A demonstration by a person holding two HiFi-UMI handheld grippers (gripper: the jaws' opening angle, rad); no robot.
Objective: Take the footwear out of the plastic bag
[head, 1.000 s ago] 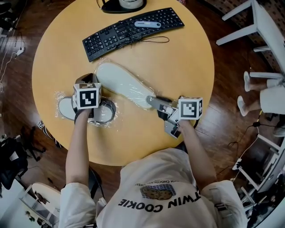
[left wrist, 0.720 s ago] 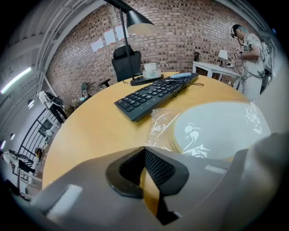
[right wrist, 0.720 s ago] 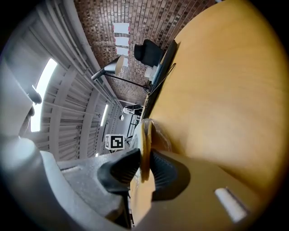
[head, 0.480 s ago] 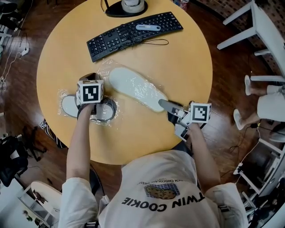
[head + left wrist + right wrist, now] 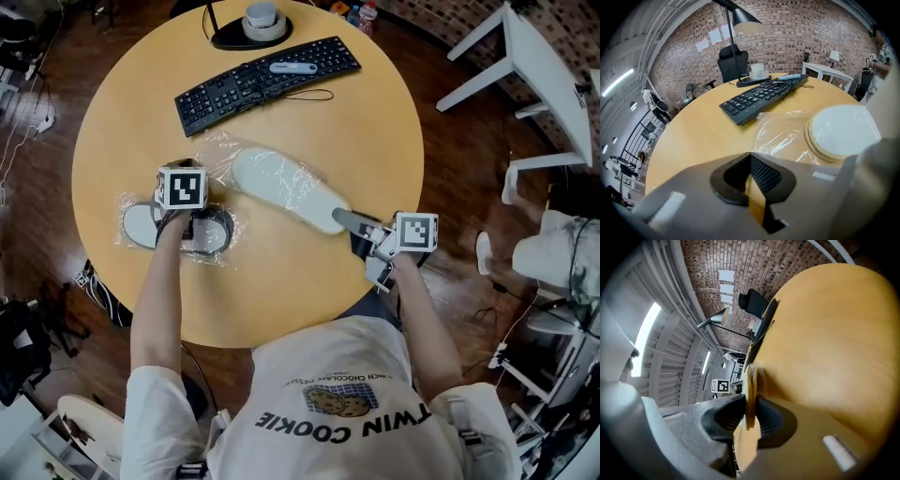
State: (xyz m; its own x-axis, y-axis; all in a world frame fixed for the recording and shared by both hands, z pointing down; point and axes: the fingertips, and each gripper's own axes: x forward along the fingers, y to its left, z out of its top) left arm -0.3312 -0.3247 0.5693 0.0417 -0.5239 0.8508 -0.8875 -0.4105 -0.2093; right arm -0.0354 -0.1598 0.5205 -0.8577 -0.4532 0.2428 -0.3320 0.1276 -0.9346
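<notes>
A white slipper (image 5: 286, 187), sole up, lies across the round wooden table (image 5: 375, 131), its far end still under crinkled clear plastic bag (image 5: 217, 155). My right gripper (image 5: 339, 218) is shut on the slipper's near end; the right gripper view shows the sole's edge (image 5: 751, 380) pinched between the pads (image 5: 771, 420). My left gripper (image 5: 192, 221) presses down at the bag's left part, over a second slipper (image 5: 141, 228) with a black strap. In the left gripper view its jaws stand nearly together, with the bag (image 5: 785, 136) and the white sole (image 5: 843, 131) just ahead.
A black keyboard (image 5: 267, 82) with a white pen-like thing (image 5: 292, 67) on it lies at the table's far side, beside a lamp base holding a cup (image 5: 251, 26). White furniture (image 5: 534, 75) and a seated person's legs (image 5: 553, 246) are to the right.
My right gripper has drawn the white slipper toward the right, further out of the bag. The left gripper has stayed in place on the bag.
</notes>
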